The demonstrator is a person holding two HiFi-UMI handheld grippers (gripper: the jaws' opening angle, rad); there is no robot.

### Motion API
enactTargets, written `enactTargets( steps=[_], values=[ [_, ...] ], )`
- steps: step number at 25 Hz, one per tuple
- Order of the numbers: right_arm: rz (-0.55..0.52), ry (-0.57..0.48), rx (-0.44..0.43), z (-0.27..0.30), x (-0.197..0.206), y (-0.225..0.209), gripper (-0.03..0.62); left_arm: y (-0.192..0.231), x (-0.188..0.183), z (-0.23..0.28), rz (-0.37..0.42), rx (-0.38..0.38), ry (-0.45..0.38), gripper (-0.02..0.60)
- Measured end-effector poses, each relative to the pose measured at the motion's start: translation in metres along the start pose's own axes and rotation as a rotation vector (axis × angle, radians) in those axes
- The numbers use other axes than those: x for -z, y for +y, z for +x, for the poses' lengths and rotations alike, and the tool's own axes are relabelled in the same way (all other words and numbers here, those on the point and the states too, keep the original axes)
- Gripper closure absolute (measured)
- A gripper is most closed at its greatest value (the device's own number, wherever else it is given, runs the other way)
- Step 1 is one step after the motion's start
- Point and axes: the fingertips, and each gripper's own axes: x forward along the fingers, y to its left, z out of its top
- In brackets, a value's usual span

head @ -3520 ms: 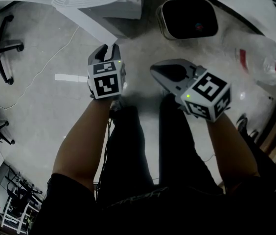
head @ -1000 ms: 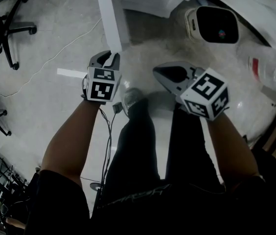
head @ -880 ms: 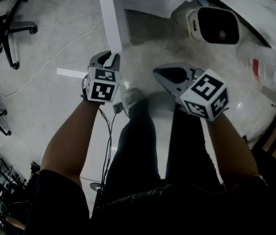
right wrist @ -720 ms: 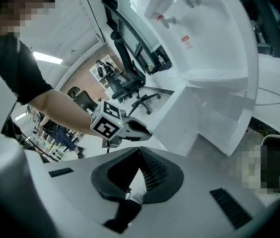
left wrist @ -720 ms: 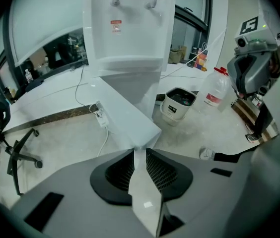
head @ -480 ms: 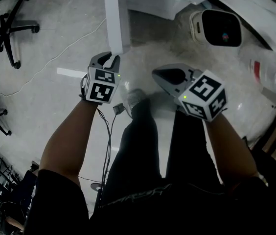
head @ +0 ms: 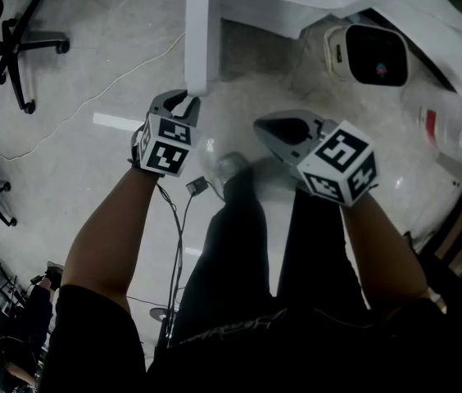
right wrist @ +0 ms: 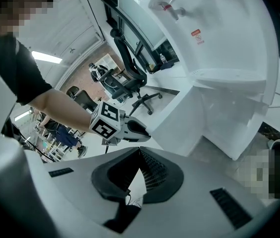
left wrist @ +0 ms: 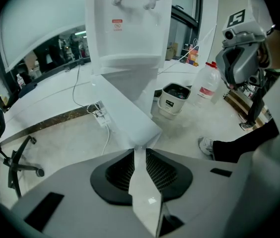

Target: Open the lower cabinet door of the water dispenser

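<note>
Currently, left claw (left wrist: 140,150) pinches the edge of the lower cabinet door (left wrist: 127,115), swung out from the water dispenser (left wrist: 127,33). The right claw (right wrist: 139,153) is pressed together, empty.

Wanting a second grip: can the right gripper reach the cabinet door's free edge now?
Probably yes: the right gripper hangs empty beside the left gripper, which is clamped on the cabinet door, with nothing seen between.
</note>
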Motion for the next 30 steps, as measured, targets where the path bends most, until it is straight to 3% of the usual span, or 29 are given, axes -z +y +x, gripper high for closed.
enactTargets(
  steps=[6, 13, 20, 30],
  values=[
    [-0.001, 0.003, 0.002, 0.013, -0.009, 0.003, 0.582, 0.015, 0.009, -0.004, 0.016, 0.024, 0.007, 0.508],
    [-0.003, 0.008, -0.002, 0.029, -0.018, 0.008, 0.582, 0.029, 0.016, -0.007, 0.095, 0.048, 0.021, 0.508],
    [-0.009, 0.012, -0.001, 0.043, -0.028, 0.008, 0.582, 0.046, 0.025, -0.009, 0.092, 0.052, 0.026, 0.508],
    [-0.025, 0.009, 0.011, 0.048, -0.047, 0.010, 0.582, 0.066, 0.031, -0.014, 0.155, 0.064, 0.087, 0.508]
  ],
)
